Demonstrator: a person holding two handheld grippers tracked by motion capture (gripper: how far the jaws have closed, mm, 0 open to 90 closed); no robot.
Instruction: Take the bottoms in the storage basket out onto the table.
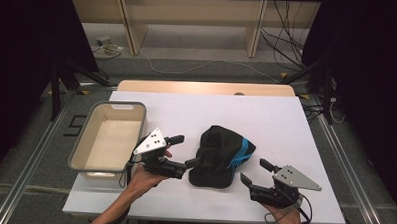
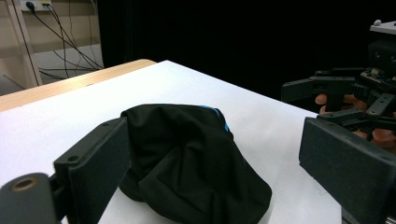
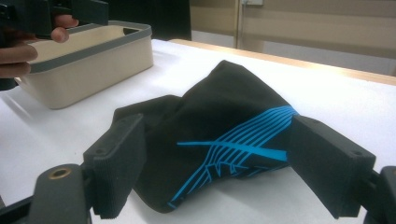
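Observation:
A crumpled black garment with a blue line pattern lies bunched in the middle of the white table. My left gripper is open at the cloth's left edge, and one fingertip is at or touching the fabric. In the left gripper view the garment sits between the spread jaws of the left gripper. My right gripper is open just right of the cloth and points at it. In the right gripper view the garment lies just ahead of the right gripper, whose jaws hold nothing.
An empty beige bin with a grey rim stands at the table's left, behind the left hand; the bin also appears in the right gripper view. A wooden strip borders the far edge. Cables lie on the floor beyond.

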